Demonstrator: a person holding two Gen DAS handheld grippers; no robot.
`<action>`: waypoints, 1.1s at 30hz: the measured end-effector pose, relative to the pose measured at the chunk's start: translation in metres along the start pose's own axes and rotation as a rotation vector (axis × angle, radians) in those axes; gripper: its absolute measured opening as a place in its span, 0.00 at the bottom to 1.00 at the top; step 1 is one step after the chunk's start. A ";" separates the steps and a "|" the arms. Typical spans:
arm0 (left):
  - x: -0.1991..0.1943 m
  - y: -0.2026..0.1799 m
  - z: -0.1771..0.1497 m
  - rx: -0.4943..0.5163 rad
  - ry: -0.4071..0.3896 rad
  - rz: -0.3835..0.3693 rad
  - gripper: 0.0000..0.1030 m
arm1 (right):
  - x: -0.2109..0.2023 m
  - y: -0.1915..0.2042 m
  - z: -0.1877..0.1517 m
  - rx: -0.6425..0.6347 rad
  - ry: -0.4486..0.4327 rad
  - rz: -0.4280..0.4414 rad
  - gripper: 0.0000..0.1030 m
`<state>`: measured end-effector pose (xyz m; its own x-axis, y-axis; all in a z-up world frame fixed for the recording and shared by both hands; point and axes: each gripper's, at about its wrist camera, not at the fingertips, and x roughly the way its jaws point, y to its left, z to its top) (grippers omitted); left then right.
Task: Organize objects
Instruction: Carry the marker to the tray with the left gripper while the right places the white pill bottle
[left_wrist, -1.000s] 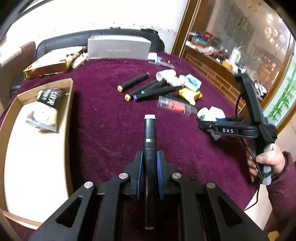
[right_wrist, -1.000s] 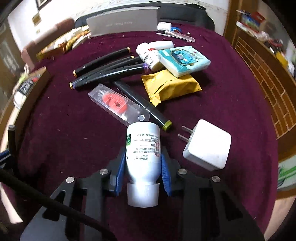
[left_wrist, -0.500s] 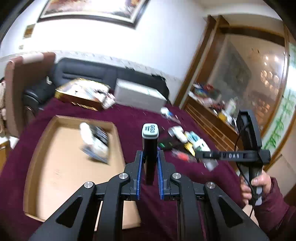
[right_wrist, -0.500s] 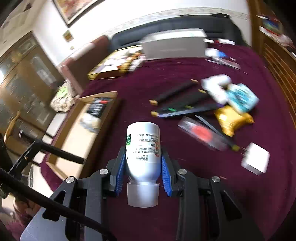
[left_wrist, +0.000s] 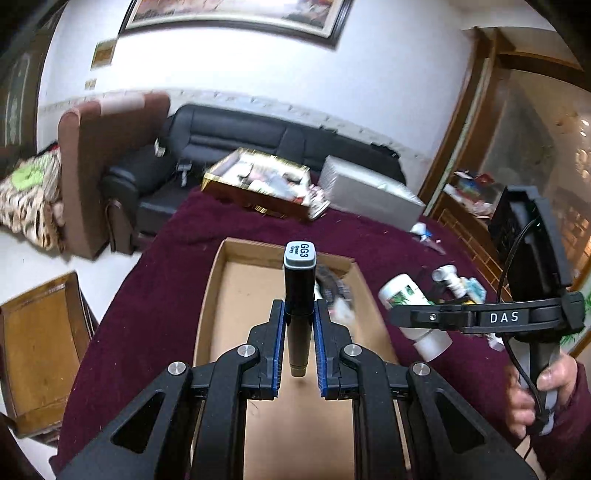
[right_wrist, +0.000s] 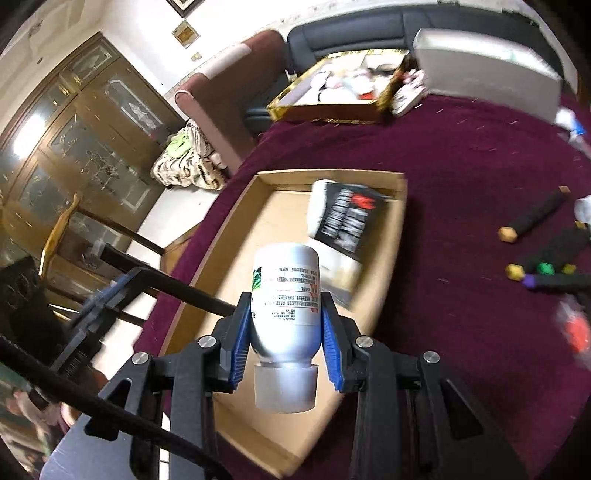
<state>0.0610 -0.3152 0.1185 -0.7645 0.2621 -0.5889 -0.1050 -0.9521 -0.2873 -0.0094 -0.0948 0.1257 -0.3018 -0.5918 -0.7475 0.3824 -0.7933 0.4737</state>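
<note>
My left gripper (left_wrist: 298, 325) is shut on a black marker (left_wrist: 299, 295) with a grey cap marked GG3, held above the cardboard tray (left_wrist: 218, 291). My right gripper (right_wrist: 285, 314) is shut on a white bottle (right_wrist: 286, 295), cap toward me, above the tray's (right_wrist: 400, 221) near right part. The right gripper and its bottle (left_wrist: 402, 295) also show in the left wrist view, just right of the tray. The tray holds a black-and-white packet (right_wrist: 343, 218) at its far end.
Several black markers (right_wrist: 535, 218) and a red packet (right_wrist: 576, 328) lie on the maroon tablecloth (right_wrist: 461, 155) to the right. A gold box (left_wrist: 258, 184) and a grey box (left_wrist: 369, 195) stand at the far edge. A sofa and armchair stand beyond.
Both grippers have lifted their objects off the table and swung left over the cardboard tray. Both stay shut on the same objects.
</note>
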 end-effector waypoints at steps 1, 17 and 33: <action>0.012 0.005 0.003 -0.012 0.021 0.002 0.12 | 0.009 0.003 0.005 0.012 0.010 0.010 0.32; 0.123 0.045 0.021 -0.149 0.261 0.042 0.11 | 0.096 -0.007 0.062 0.153 0.042 -0.046 0.32; 0.126 0.067 0.018 -0.356 0.286 -0.025 0.29 | 0.106 -0.006 0.076 0.125 0.000 -0.071 0.45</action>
<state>-0.0536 -0.3486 0.0393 -0.5527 0.3654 -0.7490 0.1417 -0.8444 -0.5166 -0.1102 -0.1633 0.0793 -0.3244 -0.5336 -0.7810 0.2479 -0.8448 0.4742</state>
